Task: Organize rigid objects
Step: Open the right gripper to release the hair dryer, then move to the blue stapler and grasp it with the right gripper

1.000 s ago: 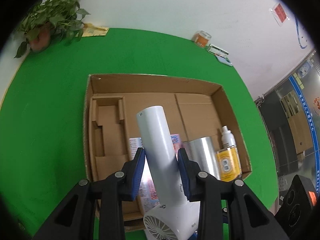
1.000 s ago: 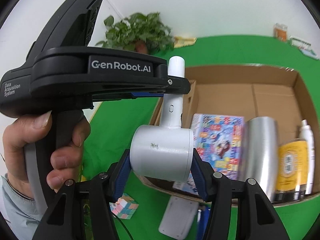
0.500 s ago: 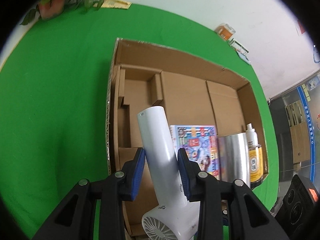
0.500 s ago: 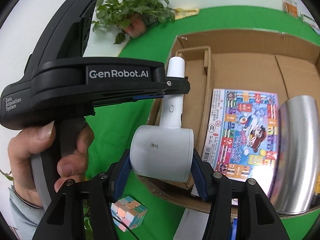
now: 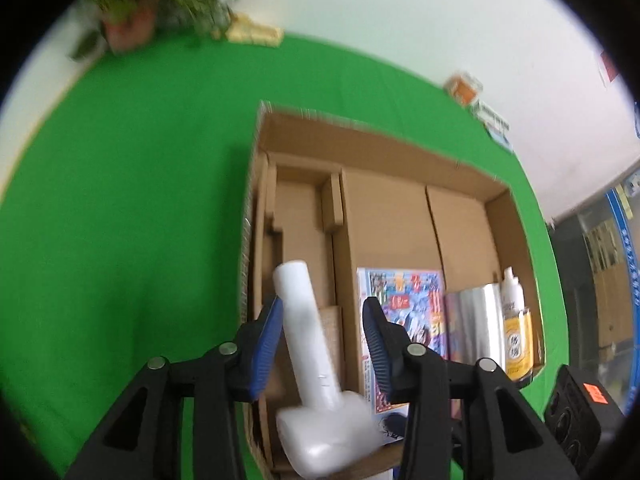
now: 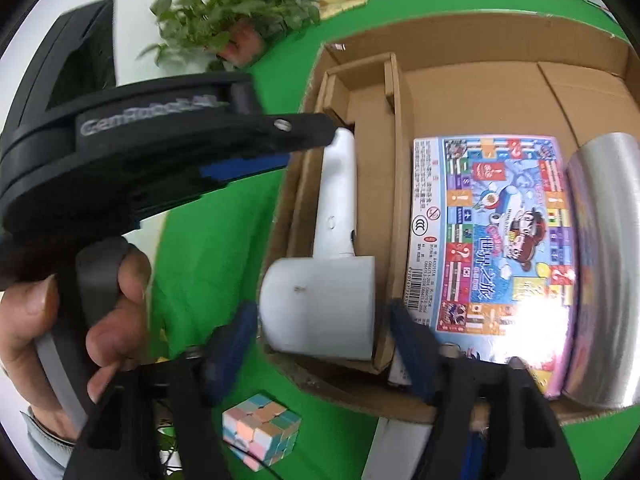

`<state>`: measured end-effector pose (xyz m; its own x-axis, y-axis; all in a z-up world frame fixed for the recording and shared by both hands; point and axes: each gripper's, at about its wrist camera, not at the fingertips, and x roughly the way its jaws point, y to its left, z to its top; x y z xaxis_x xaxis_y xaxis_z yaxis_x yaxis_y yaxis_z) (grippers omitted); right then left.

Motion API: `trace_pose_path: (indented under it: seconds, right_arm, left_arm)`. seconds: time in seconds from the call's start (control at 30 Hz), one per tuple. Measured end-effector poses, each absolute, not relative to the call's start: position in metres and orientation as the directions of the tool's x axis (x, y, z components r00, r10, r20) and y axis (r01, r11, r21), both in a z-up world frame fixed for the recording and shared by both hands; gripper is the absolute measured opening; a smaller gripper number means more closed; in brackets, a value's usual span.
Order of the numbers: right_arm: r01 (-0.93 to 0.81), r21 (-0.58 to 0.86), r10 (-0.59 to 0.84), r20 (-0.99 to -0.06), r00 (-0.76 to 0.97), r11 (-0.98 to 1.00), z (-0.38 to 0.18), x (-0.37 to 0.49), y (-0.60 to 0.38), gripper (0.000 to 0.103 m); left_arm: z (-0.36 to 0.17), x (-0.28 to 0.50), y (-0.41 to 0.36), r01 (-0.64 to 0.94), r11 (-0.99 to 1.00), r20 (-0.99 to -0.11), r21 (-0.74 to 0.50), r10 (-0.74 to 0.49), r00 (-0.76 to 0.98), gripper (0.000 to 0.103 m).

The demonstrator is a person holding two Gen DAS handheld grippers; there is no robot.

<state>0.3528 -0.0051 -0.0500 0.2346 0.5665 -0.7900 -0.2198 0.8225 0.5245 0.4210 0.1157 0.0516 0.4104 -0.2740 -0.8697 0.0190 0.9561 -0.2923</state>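
A white hair dryer [image 5: 308,344] lies in the narrow left compartment of the cardboard box [image 5: 380,140], handle pointing away. Around its handle my left gripper [image 5: 323,308] is opening; the right pad stands clear and the left pad is at most brushing it. In the right wrist view the dryer's barrel [image 6: 320,304] rests on the box's near left corner. My right gripper [image 6: 322,312] is opening around the barrel, with a gap on both sides. A colourful game box [image 6: 496,232] and a silver cylinder [image 6: 608,240] lie in the main compartment.
A yellow-labelled bottle [image 5: 518,348] and a white bottle [image 5: 510,284] stand at the box's right wall. A pastel puzzle cube [image 6: 260,432] lies on the green cloth in front of the box. A potted plant [image 6: 236,28] stands at the back left. A hand [image 6: 100,300] holds the left tool.
The dryer has sunk from above the box into its left compartment. Both grippers, which were shut on it, have widened their jaws and let go.
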Motion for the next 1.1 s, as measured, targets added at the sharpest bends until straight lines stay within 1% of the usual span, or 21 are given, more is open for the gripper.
trace_pose_path:
  seconds: [0.07, 0.1, 0.13, 0.2, 0.23, 0.27, 0.3, 0.33, 0.4, 0.47, 0.57, 0.63, 0.73, 0.83, 0.93, 1.0, 1.1]
  right_arm:
    - [-0.274, 0.476, 0.546, -0.77, 0.329, 0.836, -0.028, 0.334, -0.019, 0.092]
    - [-0.301, 0.448, 0.536, -0.753, 0.381, 0.842, -0.019, 0.321, -0.028, 0.095]
    - [-0.321, 0.417, 0.523, -0.738, 0.428, 0.851, -0.012, 0.31, -0.035, 0.102]
    - [-0.355, 0.311, 0.464, -0.704, 0.538, 0.882, -0.001, 0.278, -0.053, 0.102]
    - [-0.367, 0.266, 0.442, -0.689, 0.574, 0.891, 0.001, 0.264, -0.062, 0.102]
    - [-0.373, 0.226, 0.421, -0.673, 0.608, 0.9, 0.002, 0.248, -0.073, 0.102]
    - [-0.367, 0.196, 0.398, -0.665, 0.632, 0.909, 0.001, 0.235, -0.084, 0.102]
    - [-0.361, 0.176, 0.382, -0.661, 0.646, 0.916, -0.001, 0.223, -0.094, 0.102]
    - [-0.355, 0.143, 0.356, -0.662, 0.659, 0.924, -0.003, 0.202, -0.117, 0.102]
    - [-0.343, 0.104, 0.322, -0.667, 0.672, 0.933, -0.01, 0.18, -0.137, 0.102]
    - [-0.342, 0.105, 0.32, -0.672, 0.668, 0.934, -0.021, 0.157, -0.159, 0.102]
    - [-0.369, 0.12, 0.346, -0.685, 0.641, 0.922, -0.031, 0.147, -0.169, 0.102]
    - [-0.381, 0.106, 0.339, -0.708, 0.619, 0.918, -0.048, 0.139, -0.178, 0.102]
    - [-0.378, 0.123, 0.342, -0.728, 0.594, 0.918, -0.061, 0.135, -0.178, 0.102]
    - [-0.391, 0.15, 0.365, -0.742, 0.563, 0.908, -0.072, 0.135, -0.173, 0.102]
    - [-0.405, 0.171, 0.381, -0.761, 0.525, 0.898, -0.084, 0.137, -0.168, 0.102]
    - [-0.401, 0.199, 0.392, -0.78, 0.488, 0.894, -0.098, 0.143, -0.163, 0.101]
  left_arm:
    - [0.079, 0.402, 0.111, 0.031, 0.967, -0.833, -0.253, -0.234, 0.502, 0.041]
    - [0.092, 0.39, 0.108, 0.034, 0.972, -0.809, -0.232, -0.212, 0.548, 0.046]
    - [0.107, 0.376, 0.104, 0.037, 0.977, -0.775, -0.208, -0.188, 0.604, 0.052]
    - [0.138, 0.338, 0.089, 0.042, 0.985, -0.68, -0.164, -0.144, 0.719, 0.085]
    - [0.147, 0.321, 0.082, 0.046, 0.987, -0.64, -0.152, -0.134, 0.756, 0.088]
    - [0.159, 0.292, 0.071, 0.052, 0.99, -0.579, -0.133, -0.12, 0.806, 0.088]
    - [0.164, 0.275, 0.063, 0.055, 0.991, -0.547, -0.119, -0.111, 0.83, 0.088]
    - [0.167, 0.258, 0.055, 0.061, 0.992, -0.523, -0.109, -0.109, 0.845, 0.089]
    - [0.167, 0.221, 0.04, 0.082, 0.991, -0.493, -0.104, -0.123, 0.861, 0.095]
    - [0.156, 0.192, 0.032, 0.084, 0.991, -0.482, -0.108, -0.126, 0.867, 0.095]
    - [0.131, 0.166, 0.019, 0.03, 0.994, -0.496, -0.107, -0.08, 0.865, 0.095]
    - [0.111, 0.153, 0.011, 0.027, 0.994, -0.538, -0.11, -0.083, 0.839, 0.095]
    - [0.091, 0.14, 0.008, 0.023, 0.994, -0.6, -0.108, -0.083, 0.795, 0.095]
    - [0.075, 0.126, 0.008, 0.037, 0.987, -0.647, -0.156, -0.13, 0.751, 0.095]
    - [0.055, 0.12, 0.012, 0.013, 0.978, -0.688, -0.209, -0.157, 0.709, 0.095]
    - [0.044, 0.12, 0.013, -0.001, 0.976, -0.719, -0.217, -0.159, 0.676, 0.095]
    - [0.034, 0.116, 0.013, -0.004, 0.974, -0.735, -0.228, -0.17, 0.657, 0.095]
